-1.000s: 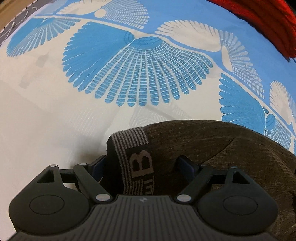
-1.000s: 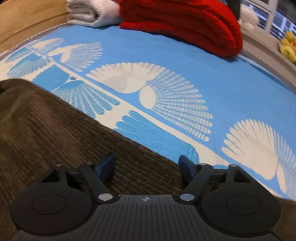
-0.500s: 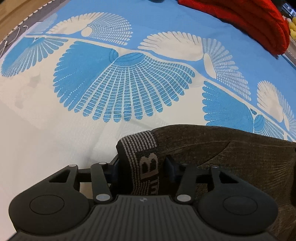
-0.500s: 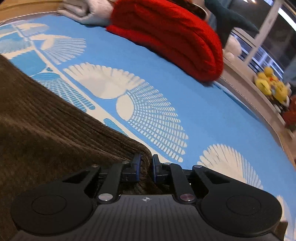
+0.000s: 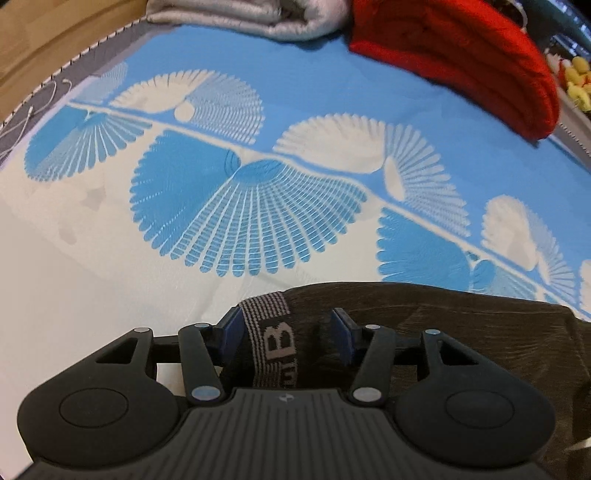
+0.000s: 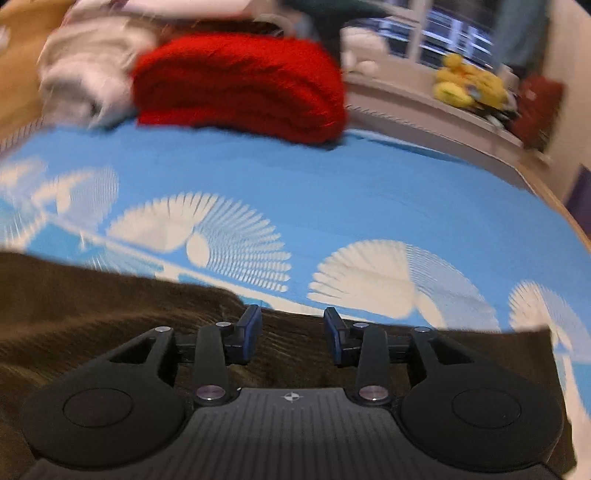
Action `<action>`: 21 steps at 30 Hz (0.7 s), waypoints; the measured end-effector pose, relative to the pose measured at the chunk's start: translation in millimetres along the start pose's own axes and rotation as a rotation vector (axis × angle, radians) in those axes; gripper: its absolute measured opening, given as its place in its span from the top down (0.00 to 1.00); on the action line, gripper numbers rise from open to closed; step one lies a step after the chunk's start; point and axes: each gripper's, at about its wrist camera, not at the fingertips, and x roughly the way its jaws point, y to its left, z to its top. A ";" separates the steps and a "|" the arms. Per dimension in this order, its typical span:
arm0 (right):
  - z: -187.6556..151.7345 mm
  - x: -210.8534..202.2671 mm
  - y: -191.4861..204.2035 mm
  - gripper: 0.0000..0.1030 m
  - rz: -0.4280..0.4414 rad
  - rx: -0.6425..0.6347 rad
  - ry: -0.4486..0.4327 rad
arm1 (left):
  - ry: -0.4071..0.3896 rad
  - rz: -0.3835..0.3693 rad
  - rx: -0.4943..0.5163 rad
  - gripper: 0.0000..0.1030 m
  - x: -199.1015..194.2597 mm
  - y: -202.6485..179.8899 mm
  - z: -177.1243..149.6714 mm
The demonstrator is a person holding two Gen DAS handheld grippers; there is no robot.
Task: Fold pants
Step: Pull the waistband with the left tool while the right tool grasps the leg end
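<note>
Dark brown corduroy pants (image 5: 461, 332) lie on a blue and white patterned bed sheet (image 5: 240, 206). Their grey striped waistband (image 5: 273, 332) with a letter B sits between the fingers of my left gripper (image 5: 286, 328), whose jaws stand apart around it. In the right wrist view the pants (image 6: 92, 314) spread to the left and under my right gripper (image 6: 291, 332), which is open over the fabric edge. That view is blurred.
A folded red blanket (image 5: 461, 55) (image 6: 236, 85) and a grey-white folded blanket (image 5: 251, 18) lie at the far side of the bed. A wooden bed frame (image 5: 55, 33) runs along the far left. Yellow plush toys (image 6: 465, 85) sit on a ledge at right.
Both grippers closed on the pants half a second ago and have now opened. The right gripper tilted up, showing more of the room. The left gripper pulled back slightly.
</note>
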 end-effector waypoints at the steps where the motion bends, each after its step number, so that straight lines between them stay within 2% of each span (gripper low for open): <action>1: -1.4 -15.5 -5.4 0.57 -0.006 0.025 -0.017 | -0.009 -0.005 0.007 0.44 -5.5 -1.1 -2.3; 6: -20.5 -90.7 -37.3 0.55 -0.072 0.139 -0.078 | -0.040 -0.032 0.029 0.46 -26.5 -2.5 -19.3; 7: -25.8 -102.1 -44.2 0.55 -0.084 0.164 -0.082 | -0.047 -0.034 0.027 0.50 -30.1 -2.5 -24.5; 8: -33.7 -114.3 -52.6 0.55 -0.100 0.193 -0.085 | -0.054 -0.026 0.021 0.62 -33.2 -2.0 -28.6; 11: -60.2 -145.3 -76.6 0.55 -0.152 0.291 -0.068 | -0.088 0.031 -0.006 0.82 -48.0 1.9 -45.7; 12: -70.4 -155.5 -85.5 0.55 -0.167 0.335 -0.069 | -0.092 0.042 -0.007 0.84 -53.4 3.1 -52.4; 16: -104.2 -186.8 -110.6 0.55 -0.205 0.445 -0.062 | -0.096 0.042 0.040 0.86 -78.7 4.8 -78.5; 21: -138.8 -227.1 -147.3 0.55 -0.278 0.518 -0.081 | -0.161 0.014 0.112 0.86 -123.0 20.4 -120.1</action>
